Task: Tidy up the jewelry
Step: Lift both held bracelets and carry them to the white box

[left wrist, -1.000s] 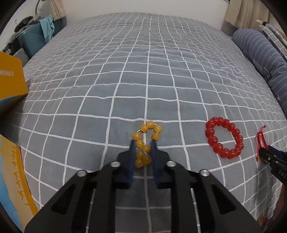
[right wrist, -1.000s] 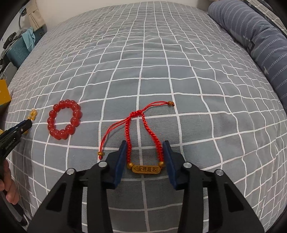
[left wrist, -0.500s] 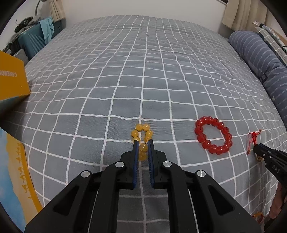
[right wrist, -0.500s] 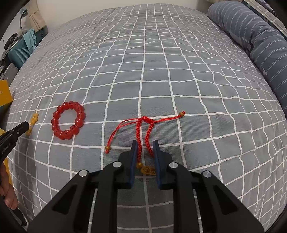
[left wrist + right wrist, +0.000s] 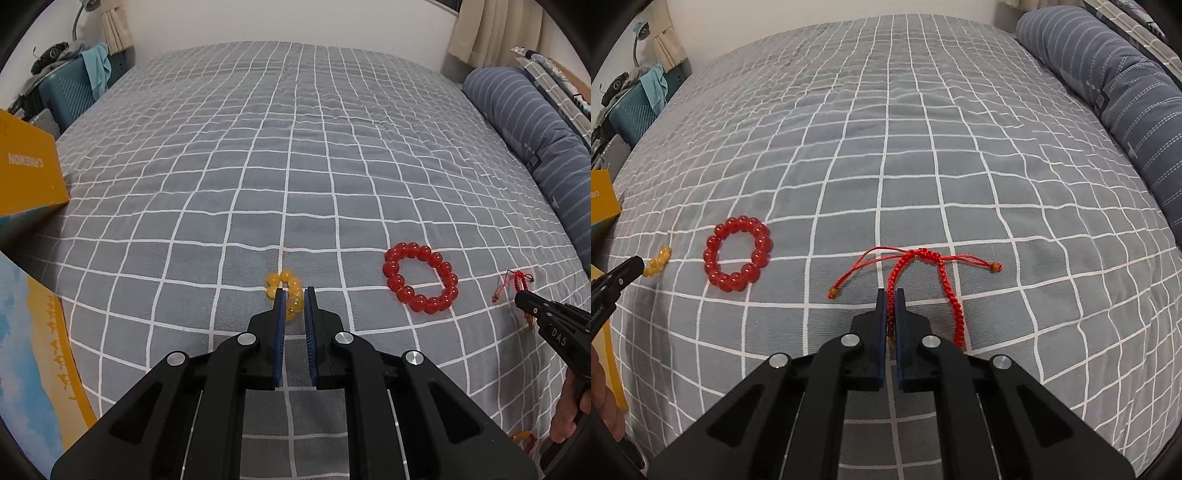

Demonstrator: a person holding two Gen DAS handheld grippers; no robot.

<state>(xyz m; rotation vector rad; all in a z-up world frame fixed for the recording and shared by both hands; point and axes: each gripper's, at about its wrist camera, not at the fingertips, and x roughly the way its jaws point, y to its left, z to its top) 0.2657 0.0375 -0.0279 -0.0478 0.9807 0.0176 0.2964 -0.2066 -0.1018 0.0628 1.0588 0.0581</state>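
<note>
On the checked bedspread (image 5: 923, 166), the large-bead bracelet (image 5: 738, 259) is lying between the small-bead bracelet (image 5: 286, 293) to its left and the braided cord bracelet (image 5: 919, 273) to its right, a bolster pillow (image 5: 1108, 92) lying along the far right edge.

So over the last second the right gripper (image 5: 891, 295) went from wide open around the red cord bracelet (image 5: 916, 273) to clamped tight on one braided strand, and the cord got bunched up and narrower. The left gripper (image 5: 294, 295) squeezed in a bit more on the yellow bead bracelet (image 5: 286, 291), whose loop collapsed into a small clump, lifted slightly off the bedspread (image 5: 295, 166).
</note>
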